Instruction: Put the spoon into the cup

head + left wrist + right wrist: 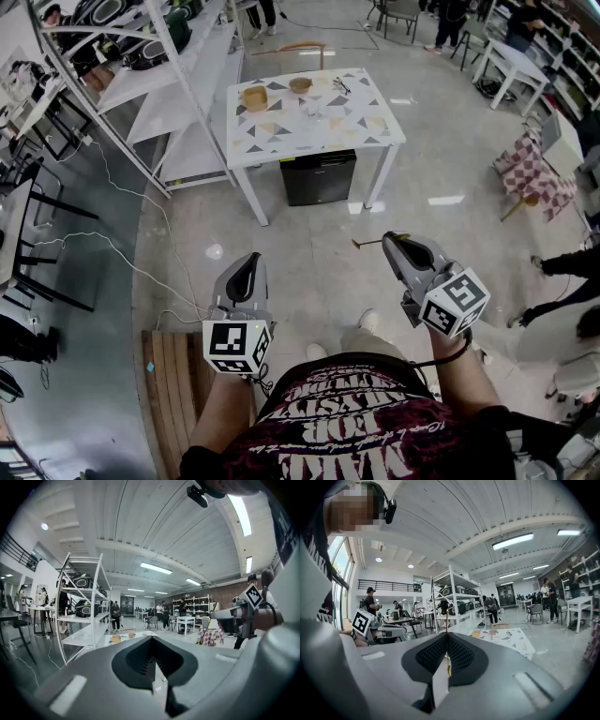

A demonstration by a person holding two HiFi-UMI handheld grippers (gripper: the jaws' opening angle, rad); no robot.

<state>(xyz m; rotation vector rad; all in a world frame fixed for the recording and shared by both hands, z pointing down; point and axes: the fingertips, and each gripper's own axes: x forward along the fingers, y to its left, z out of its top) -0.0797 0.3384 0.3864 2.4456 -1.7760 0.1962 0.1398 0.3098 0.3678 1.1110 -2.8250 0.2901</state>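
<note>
The spoon (pixel 368 242) sits clamped in the right tool (pixel 393 240), the left tool (pixel 250 262) is clenched on nothing, and the table (pixel 366 127) stands far ahead.

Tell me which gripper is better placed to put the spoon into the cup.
Right. The right gripper is shut on the spoon; the left gripper is shut and empty.

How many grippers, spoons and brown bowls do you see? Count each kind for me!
Grippers: 2 (left gripper, right gripper)
Spoon: 1, held by the right one
Brown bowls: 2
Total: 5
</note>
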